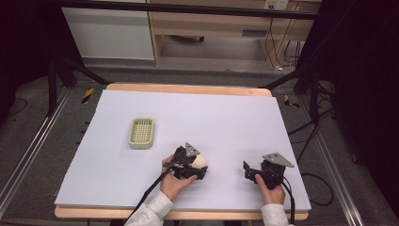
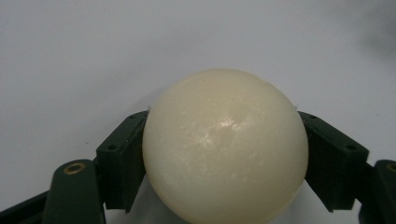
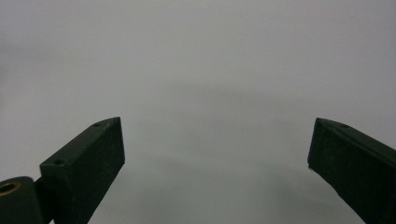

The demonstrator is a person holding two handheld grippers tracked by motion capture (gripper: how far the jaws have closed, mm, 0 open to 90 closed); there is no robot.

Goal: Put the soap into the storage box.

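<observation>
Now our left tongs (image 2: 224,154) pinch a cream ball (image 2: 225,147) low over the bench (image 1: 226,117), near its front edge. Our right tongs (image 3: 217,158) are spread, holding nothing. Farther left, the green basket (image 1: 141,133) looks empty.

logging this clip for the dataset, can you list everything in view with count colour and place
ball: 1, cream white, near the front middle of the table, clamped between the left gripper's fingers
basket: 1, pale green with a slatted bottom, left of centre on the table, apart from both grippers
table cover: 1, pale lilac sheet, spread over the wooden table
cabinet: 1, light wood, on the floor beyond the table
left gripper: 1, black with a grey plate on top, front middle of the table, shut on the ball
right gripper: 1, black with a grey plate on top, front right, fingers spread with nothing between them
hands: 2, in white sleeves, at the table's near edge
</observation>
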